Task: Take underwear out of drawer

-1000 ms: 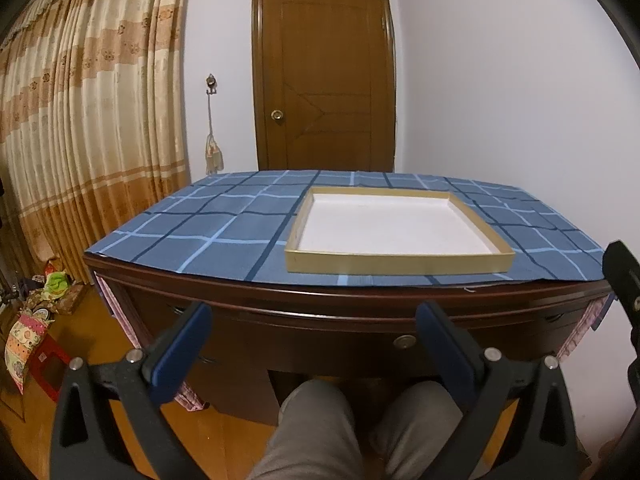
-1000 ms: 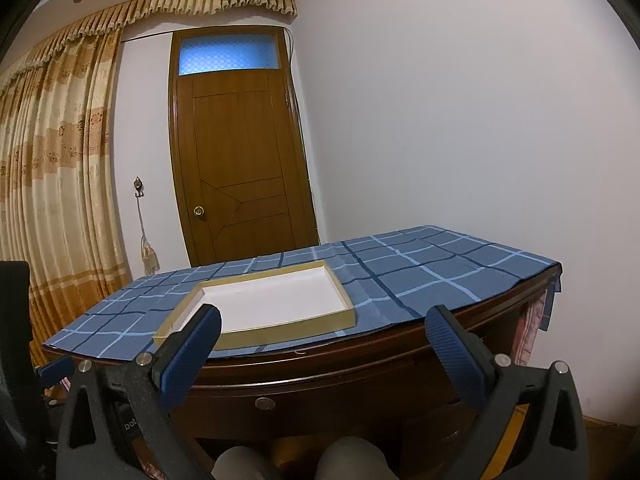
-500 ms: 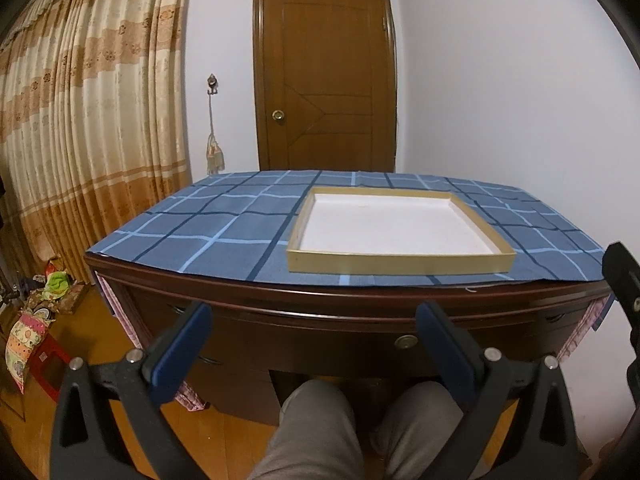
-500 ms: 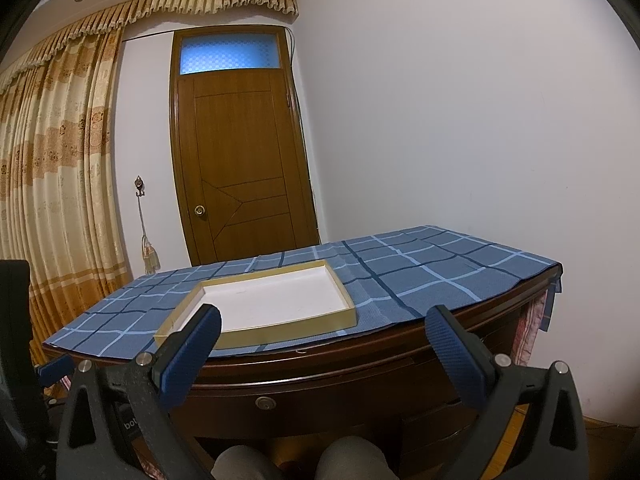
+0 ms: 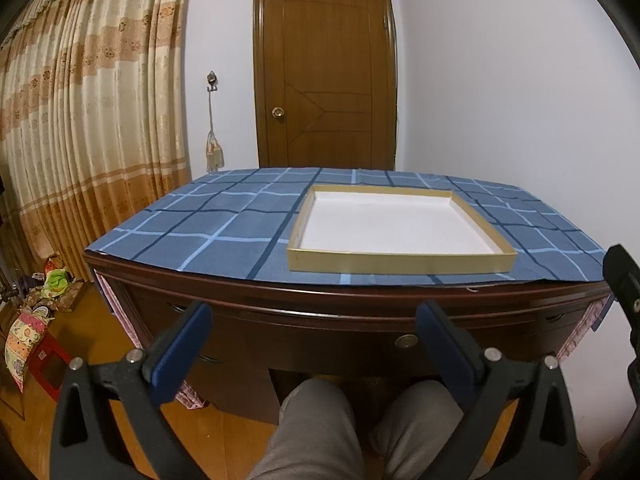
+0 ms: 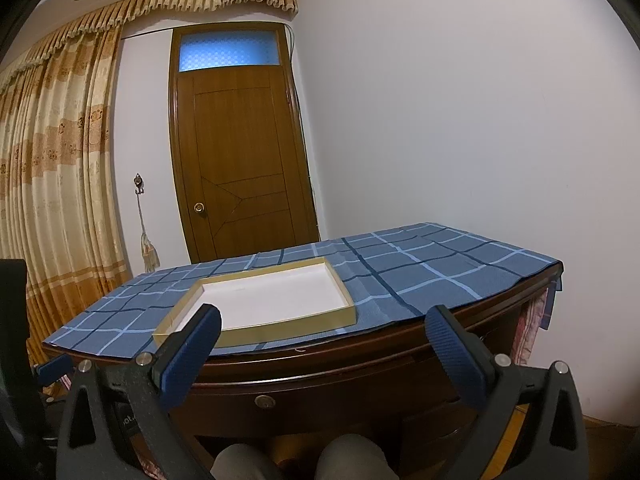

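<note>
A dark wooden desk has a closed centre drawer (image 5: 328,340) with a round metal lock (image 5: 405,341), also in the right wrist view (image 6: 265,401). No underwear is in view. My left gripper (image 5: 314,318) is open and empty, held in front of the drawer front, apart from it. My right gripper (image 6: 324,322) is open and empty, held level with the desk's front edge. A shallow tan tray (image 5: 400,262) with a white inside sits empty on the blue checked cloth (image 5: 208,224), and shows in the right wrist view (image 6: 280,326).
The person's knees (image 5: 320,424) are under the desk. A brown door (image 5: 326,80) and a white wall stand behind. Curtains (image 5: 80,120) hang at left, with clutter and a red stool (image 5: 44,368) on the floor. Side drawers (image 6: 448,412) flank the kneehole.
</note>
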Available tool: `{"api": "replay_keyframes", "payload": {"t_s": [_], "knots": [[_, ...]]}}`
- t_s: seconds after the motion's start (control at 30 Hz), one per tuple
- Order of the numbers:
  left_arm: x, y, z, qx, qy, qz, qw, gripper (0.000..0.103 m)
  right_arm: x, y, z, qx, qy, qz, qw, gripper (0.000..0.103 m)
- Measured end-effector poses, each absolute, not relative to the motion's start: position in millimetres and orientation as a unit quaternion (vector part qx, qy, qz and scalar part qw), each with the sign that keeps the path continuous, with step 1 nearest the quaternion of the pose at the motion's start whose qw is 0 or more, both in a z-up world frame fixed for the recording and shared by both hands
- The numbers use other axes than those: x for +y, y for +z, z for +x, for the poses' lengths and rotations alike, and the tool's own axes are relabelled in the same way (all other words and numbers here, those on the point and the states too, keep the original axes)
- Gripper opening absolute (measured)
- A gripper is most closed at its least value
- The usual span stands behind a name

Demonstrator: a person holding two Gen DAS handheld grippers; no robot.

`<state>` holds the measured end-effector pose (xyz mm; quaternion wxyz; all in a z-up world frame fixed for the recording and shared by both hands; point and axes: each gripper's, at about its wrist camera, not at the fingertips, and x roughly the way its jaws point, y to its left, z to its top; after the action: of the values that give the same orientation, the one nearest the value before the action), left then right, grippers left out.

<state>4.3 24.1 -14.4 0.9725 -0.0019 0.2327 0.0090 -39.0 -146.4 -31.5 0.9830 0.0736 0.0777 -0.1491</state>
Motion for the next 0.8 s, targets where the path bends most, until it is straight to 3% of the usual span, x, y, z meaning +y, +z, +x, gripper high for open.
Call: {"api": "replay_keyframes", "payload": {"t_s": [0.8], "knots": [[26.8, -15.6, 7.4, 0.239, 0.01, -0.003, 0.971, 0.103, -149.1, -34.6, -35.9, 0.088, -0.152, 0.078, 0.981, 0.103]]}}
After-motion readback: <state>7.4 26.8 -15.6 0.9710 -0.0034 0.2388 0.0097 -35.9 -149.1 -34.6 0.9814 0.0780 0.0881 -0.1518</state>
